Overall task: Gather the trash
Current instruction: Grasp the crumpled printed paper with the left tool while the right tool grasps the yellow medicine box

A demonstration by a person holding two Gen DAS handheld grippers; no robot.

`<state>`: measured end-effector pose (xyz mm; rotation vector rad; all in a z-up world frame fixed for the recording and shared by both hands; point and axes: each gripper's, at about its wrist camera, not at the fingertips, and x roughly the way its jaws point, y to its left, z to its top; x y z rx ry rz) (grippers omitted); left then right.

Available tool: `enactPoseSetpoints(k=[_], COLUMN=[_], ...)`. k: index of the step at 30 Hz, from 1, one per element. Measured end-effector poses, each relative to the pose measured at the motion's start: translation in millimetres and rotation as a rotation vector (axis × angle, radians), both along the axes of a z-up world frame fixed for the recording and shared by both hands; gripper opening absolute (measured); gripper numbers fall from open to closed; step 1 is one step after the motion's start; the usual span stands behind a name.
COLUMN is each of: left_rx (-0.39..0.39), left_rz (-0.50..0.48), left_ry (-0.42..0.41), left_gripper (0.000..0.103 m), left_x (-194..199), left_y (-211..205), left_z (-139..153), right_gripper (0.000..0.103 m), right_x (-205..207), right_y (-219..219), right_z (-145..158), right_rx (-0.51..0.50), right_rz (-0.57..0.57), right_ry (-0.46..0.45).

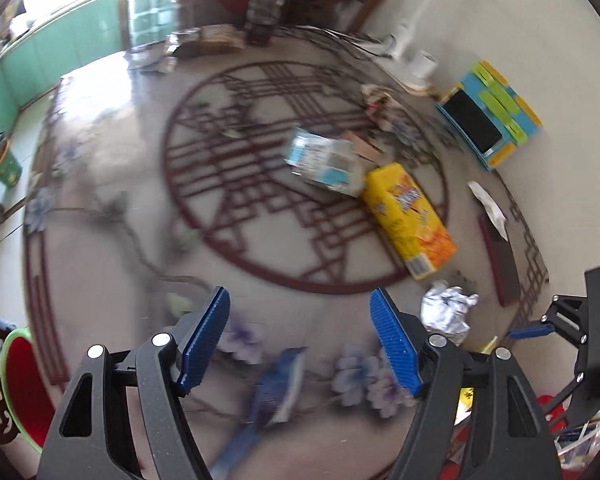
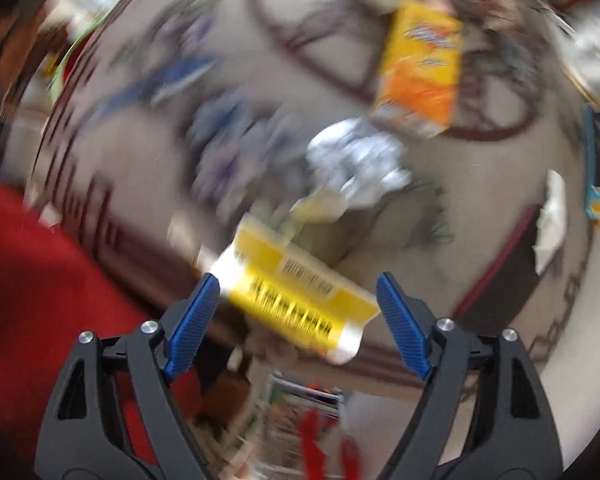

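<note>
My left gripper [image 1: 300, 320] hangs open and empty over a patterned rug [image 1: 120, 280]. Ahead of it lie a yellow-orange box [image 1: 410, 220], a blue-white carton [image 1: 324, 160] and a crumpled foil ball [image 1: 448, 312]. One of my right gripper's fingers [image 1: 528, 330] shows at the right edge. In the blurred right wrist view my right gripper [image 2: 297, 280] points down with its jaws wide. A flat yellow box [image 2: 292, 300] lies between them, and the pads do not seem to press on it. Foil ball [image 2: 356, 164] and yellow-orange box [image 2: 420, 64] lie beyond.
White paper [image 1: 488, 204] and a dark red flat piece [image 1: 500, 260] lie at the rug's right edge, near a colourful toy box [image 1: 492, 116]. A green-rimmed red tub [image 1: 20, 392] stands at lower left. Red fabric [image 2: 40, 280] fills the right wrist view's left side.
</note>
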<state>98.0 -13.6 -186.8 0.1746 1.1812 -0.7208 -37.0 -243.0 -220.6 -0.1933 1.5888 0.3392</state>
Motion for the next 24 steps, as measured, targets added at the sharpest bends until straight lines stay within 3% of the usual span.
enactPoseSetpoints(k=[4,9,12,14,15,16,18,24], left_rx=[0.01,0.047,0.066,0.072,0.073,0.074,0.075,0.045], left_rz=[-0.051,-0.056,-0.03,-0.012,-0.005,-0.001,0.002,-0.06], left_ry=[0.027,0.035,0.042,0.048,0.052,0.056,0.065,0.087], left_gripper=[0.072,0.072,0.072,0.072,0.072,0.072,0.072,0.073], left_x=[-19.8,-37.8,-42.8,-43.8,-44.3,-45.0,-46.5,-57.7], left_y=[-38.4,-65.2,-69.0,-69.5,-70.0,-71.3,-75.3,-102.5], left_z=[-9.0,-16.9,-21.8,-24.9,-26.9,-29.0,-32.1,-36.7], right_gripper=[0.09,0.09,0.075,0.064,0.045,0.039,0.038,0.036], right_x=[-19.4,-31.4,-35.8,-32.8,-29.8,-26.5,-20.7,-14.9], right_y=[14.9,27.2,28.7,22.8,17.0,9.3,-11.4,-83.9], right_z=[-19.3,-45.7,-53.4,-52.2,-49.8,-46.5,-36.0,-26.3], right_rx=[-0.045,-0.08,-0.087,-0.057,-0.031,0.006,0.084,0.132], right_rz=[0.234,0.42,0.472,0.441,0.409,0.374,0.287,0.035], right_ry=[0.005,0.001,-0.009,-0.009,-0.004,0.007,0.018,0.044])
